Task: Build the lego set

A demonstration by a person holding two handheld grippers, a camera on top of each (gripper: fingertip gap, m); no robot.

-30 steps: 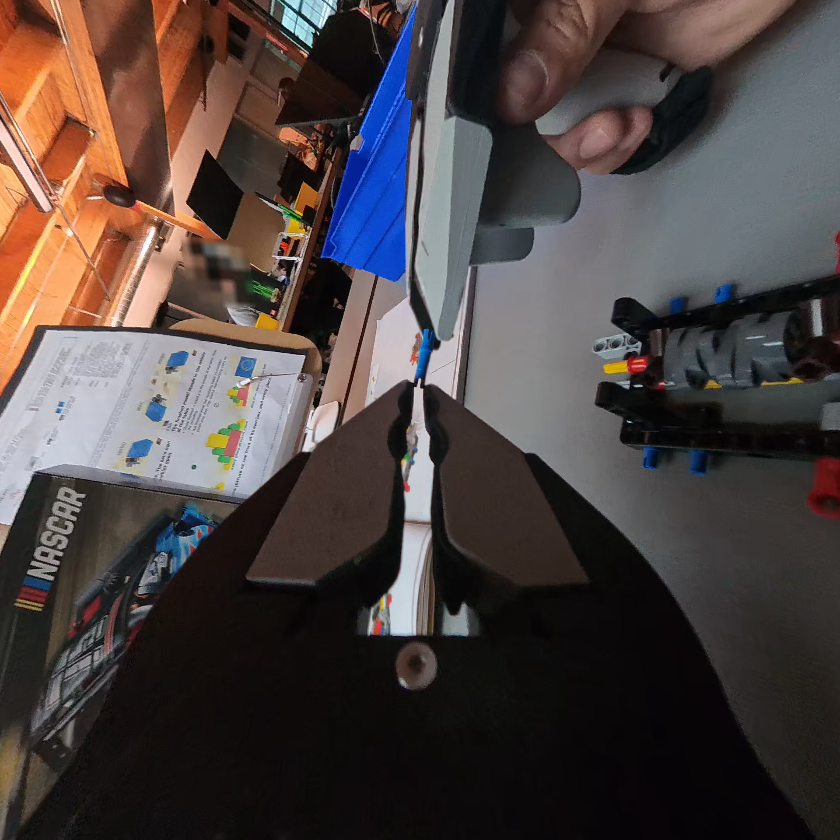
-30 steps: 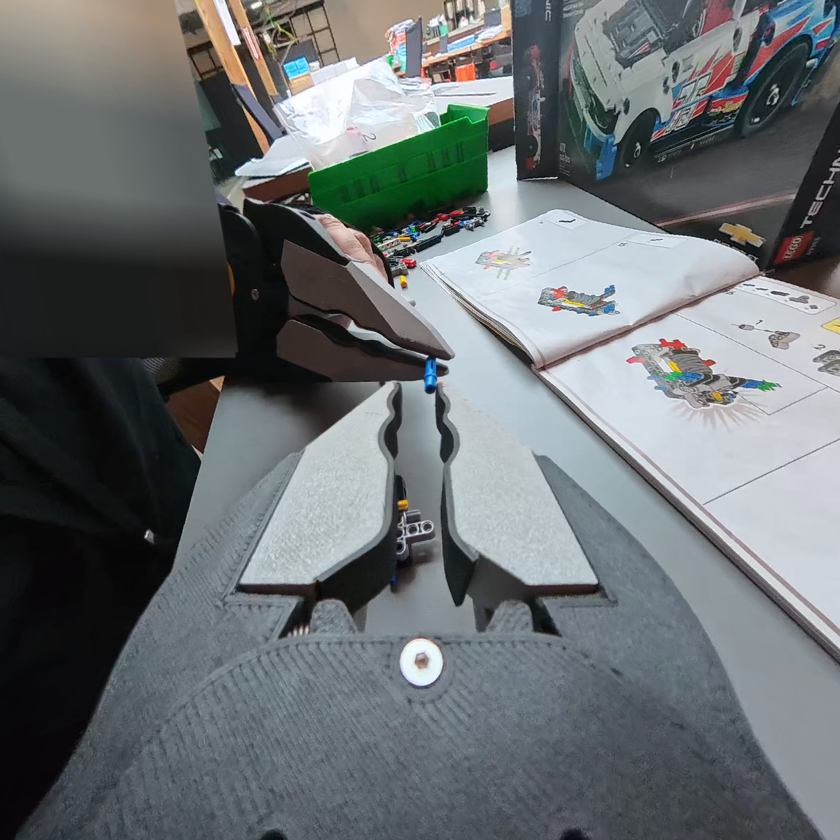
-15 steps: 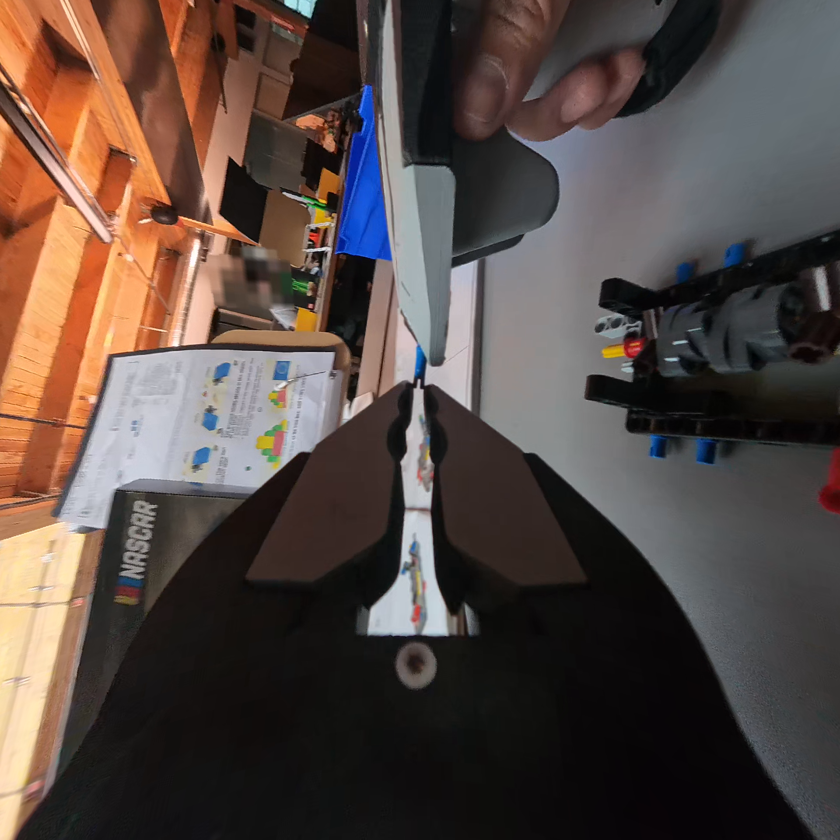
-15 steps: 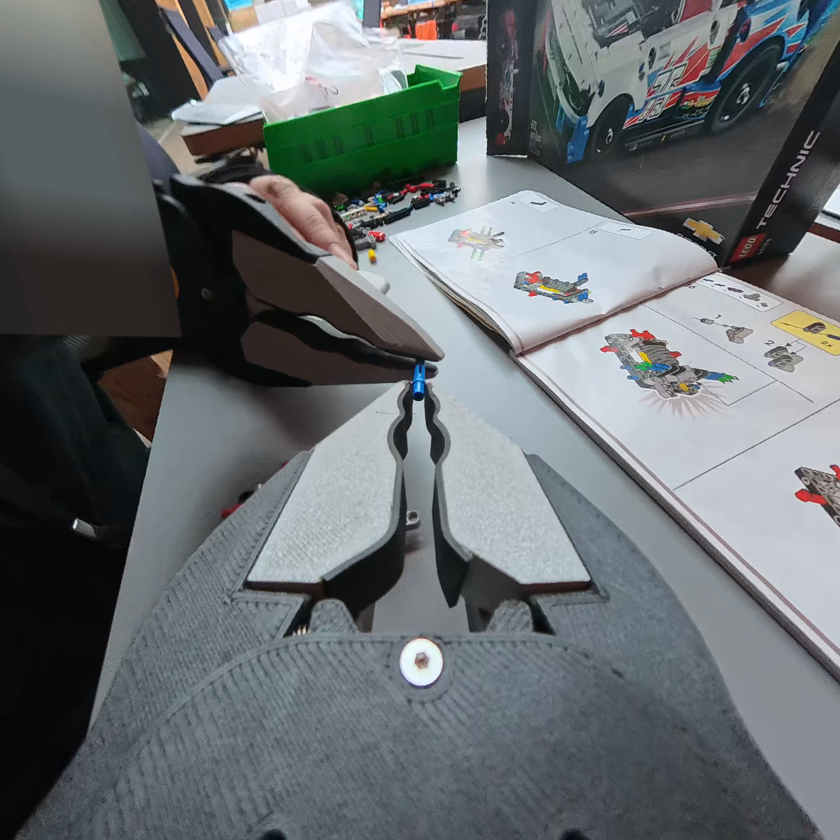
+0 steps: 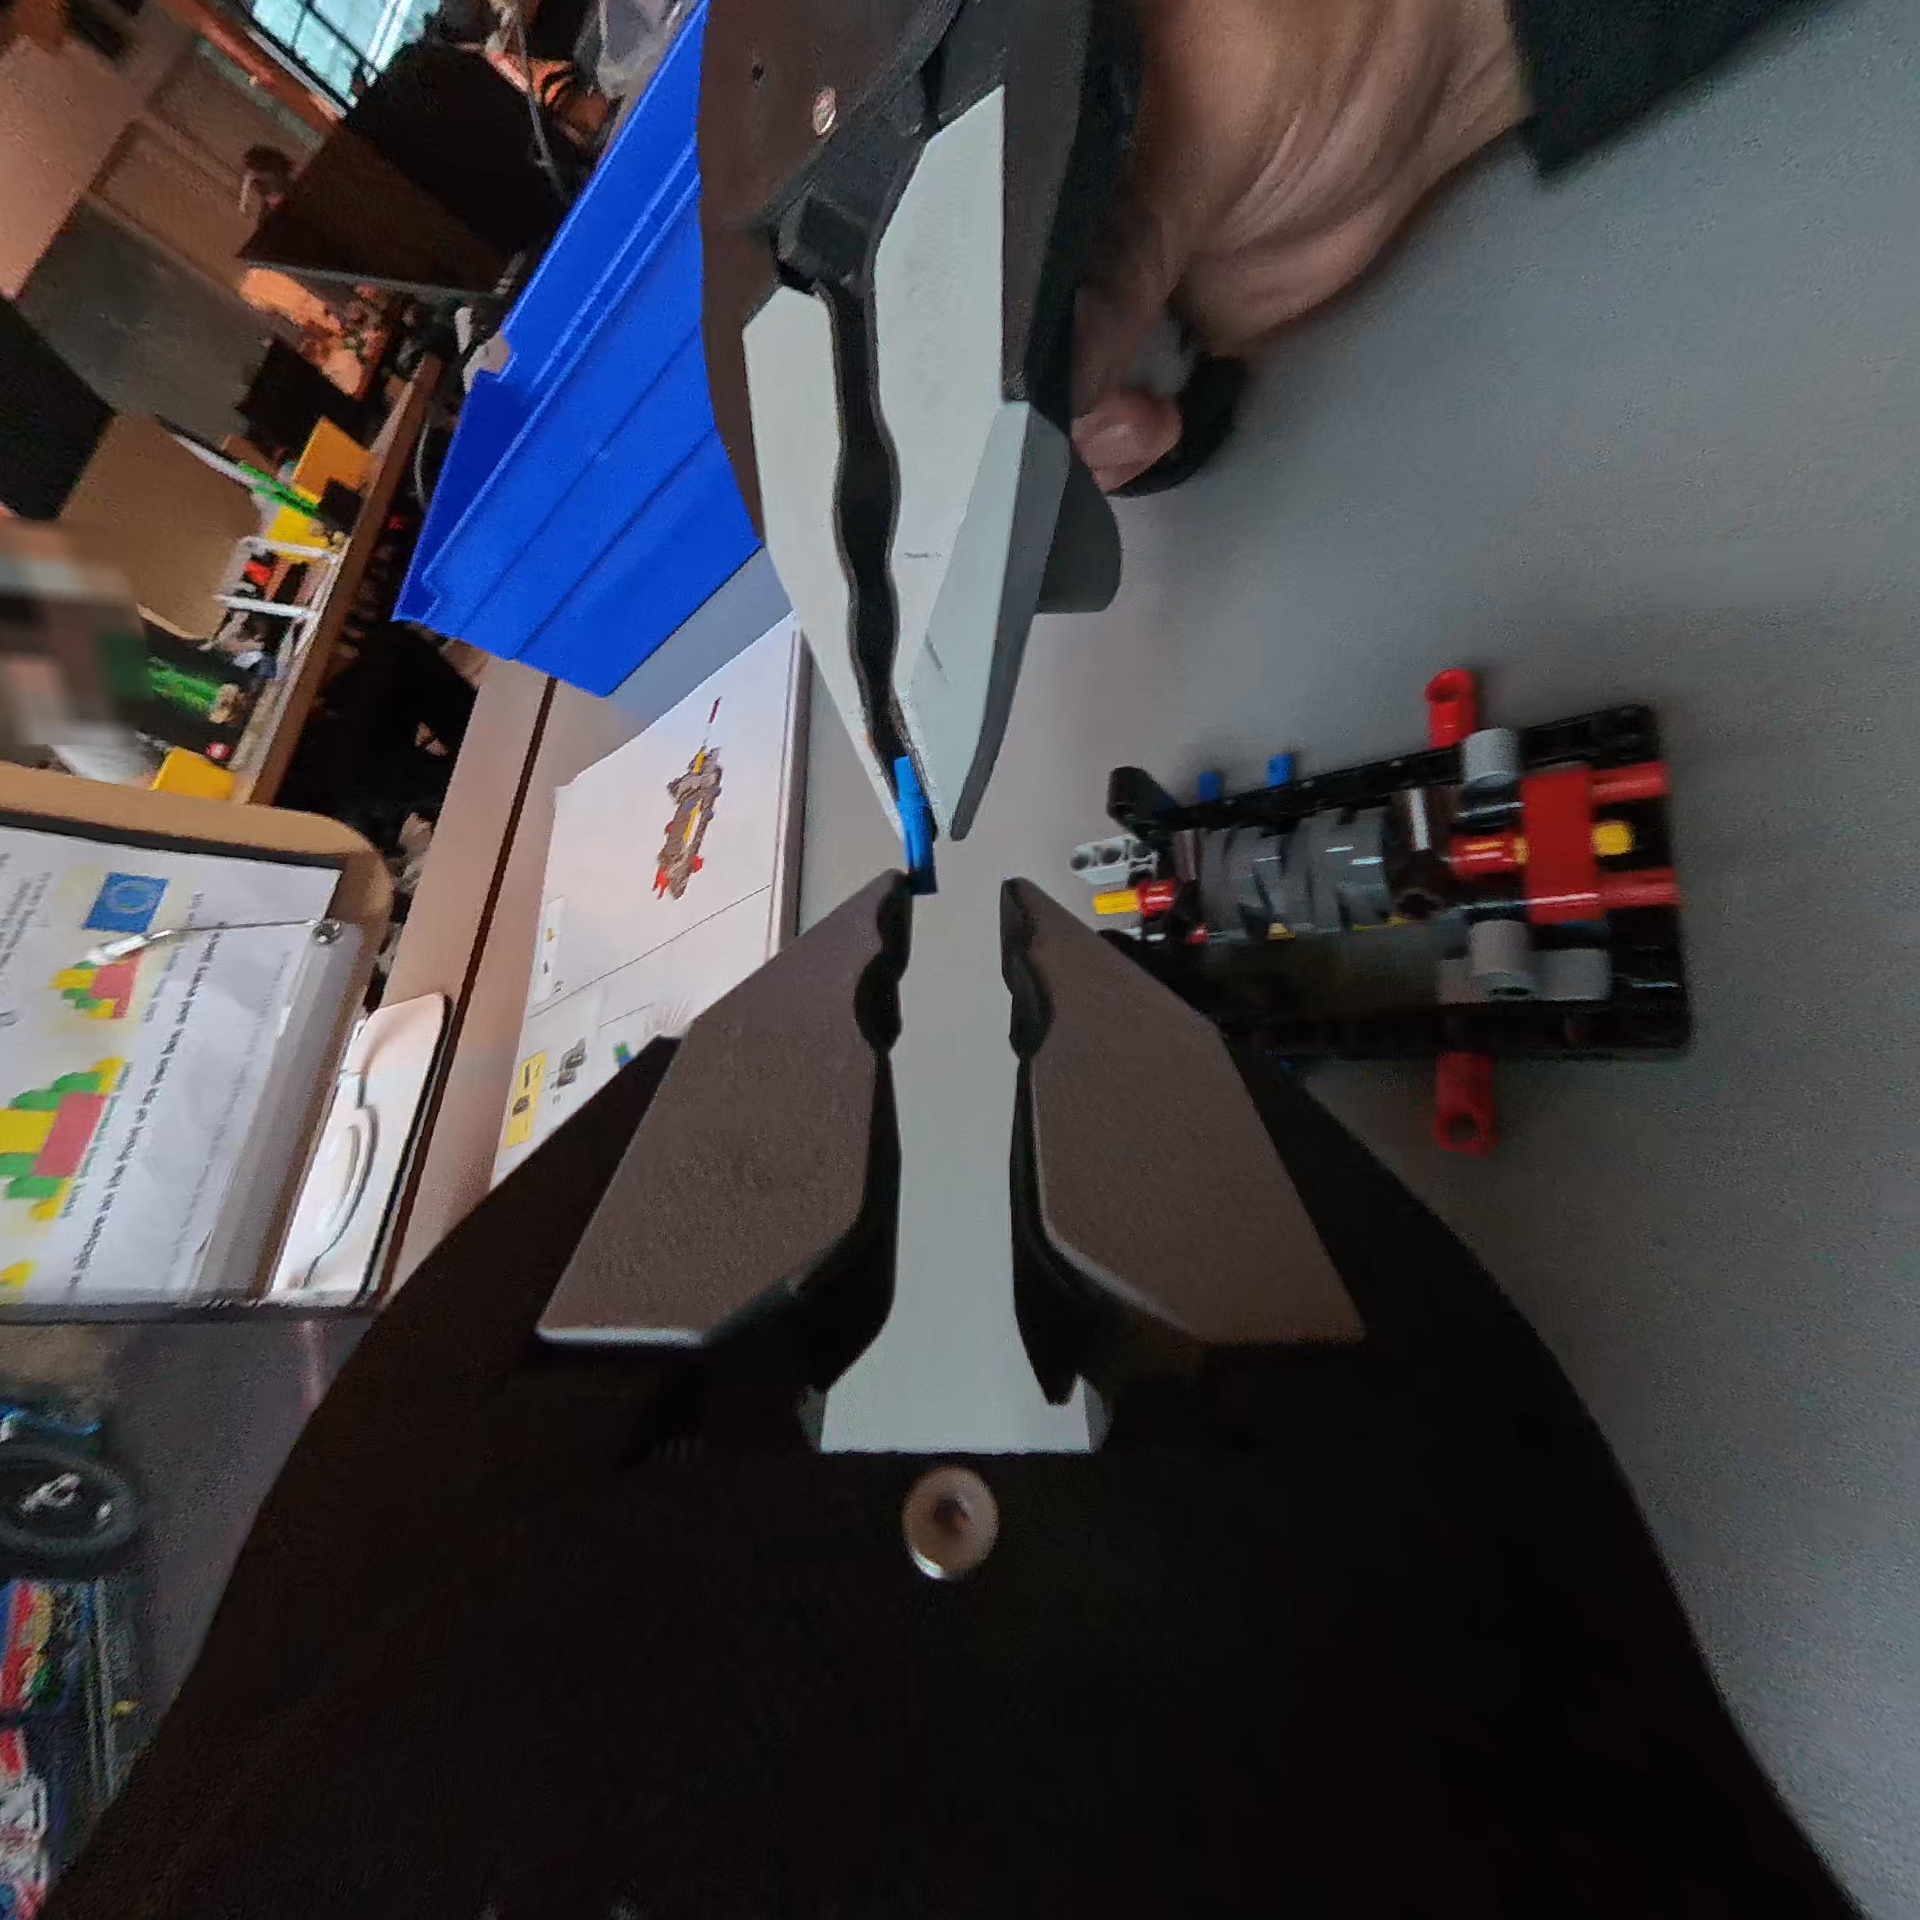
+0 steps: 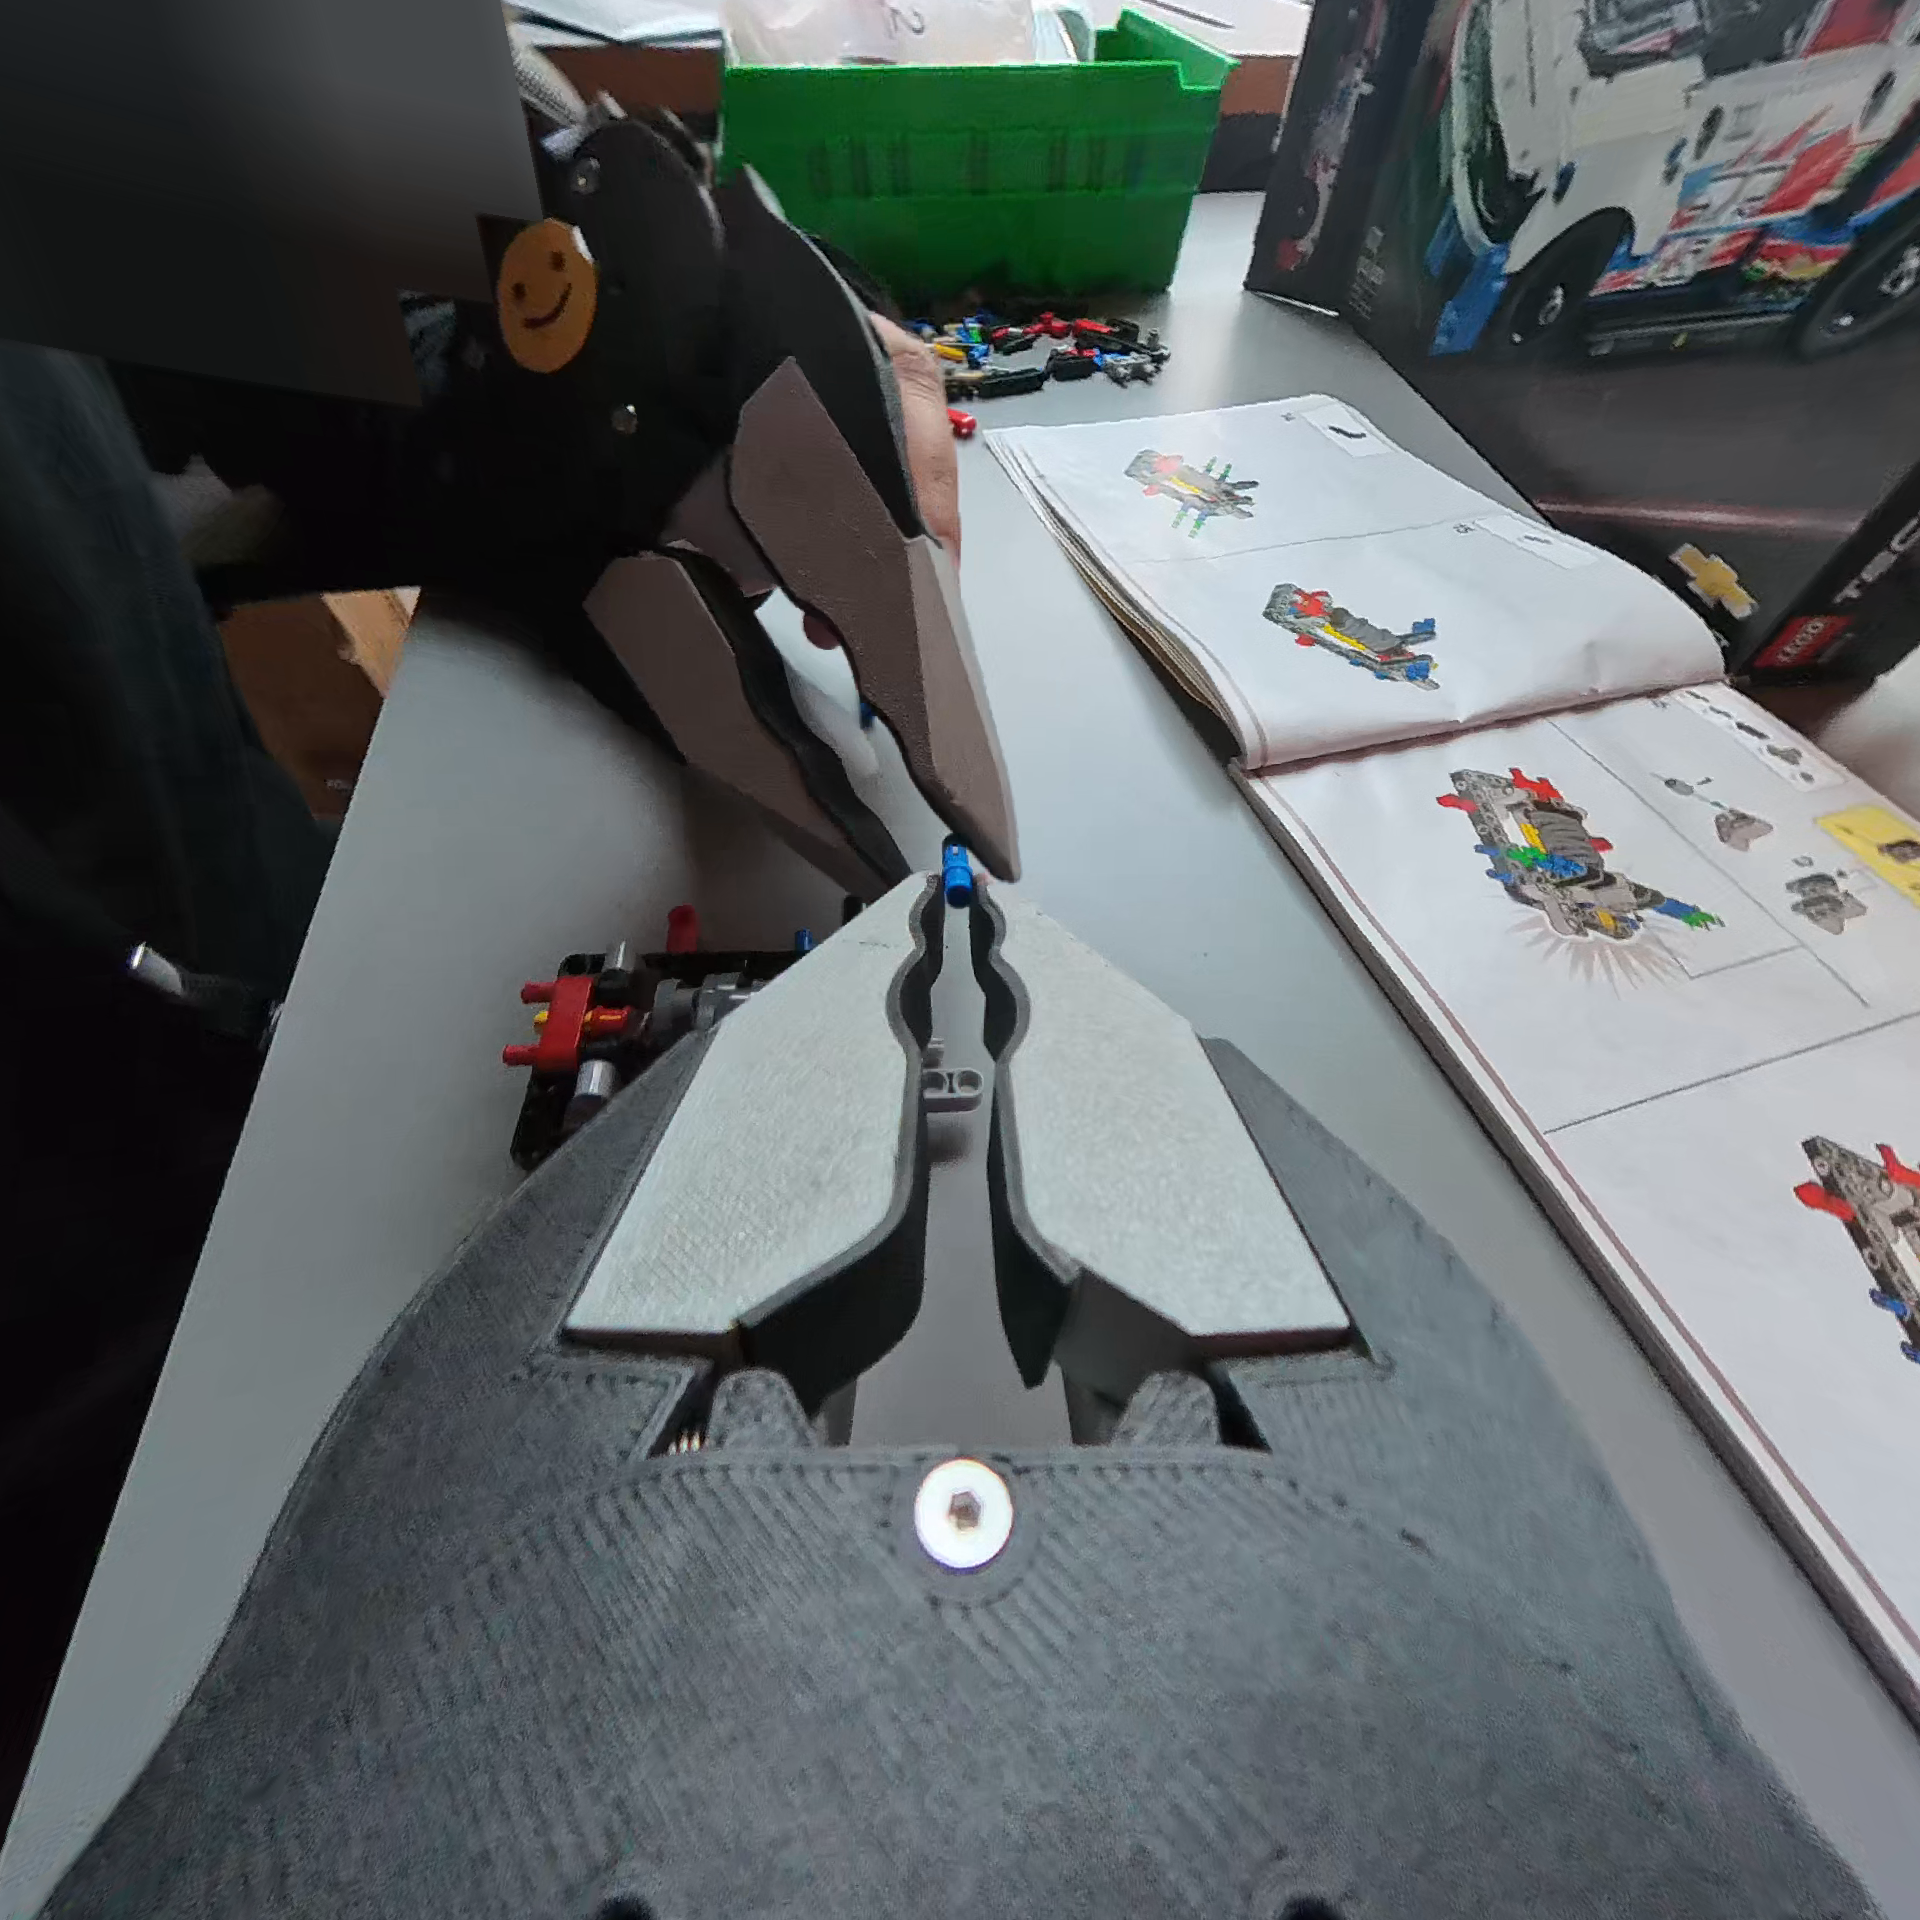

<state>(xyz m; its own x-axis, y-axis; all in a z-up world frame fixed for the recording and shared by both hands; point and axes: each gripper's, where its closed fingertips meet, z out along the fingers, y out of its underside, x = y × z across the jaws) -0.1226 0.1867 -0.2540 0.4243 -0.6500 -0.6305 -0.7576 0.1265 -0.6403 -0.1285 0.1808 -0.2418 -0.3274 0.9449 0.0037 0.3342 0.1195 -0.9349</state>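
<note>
Right gripper (image 6: 957, 914) pinching a small blue pin (image 6: 955, 875) at its tips. Left gripper (image 6: 951, 868) just beyond, tips parted beside the pin. Half-built model (image 6: 592, 1023) on grey table (image 6: 1101, 665); open booklet (image 6: 1475, 665) and green bin (image 6: 966, 166) behind.

Left wrist view: rolled sideways, close above the table (image 5: 1558, 1351), facing the blue pin (image 5: 912, 821). Right wrist view: upright, facing that blue pin (image 6: 956, 875) from opposite. Shared: pin, lego chassis (image 5: 1455, 914).

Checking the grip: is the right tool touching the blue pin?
Touching. The right wrist view shows the blue pin pinched between the tips of the right tool. In the left wrist view, the left tool is open.
</note>
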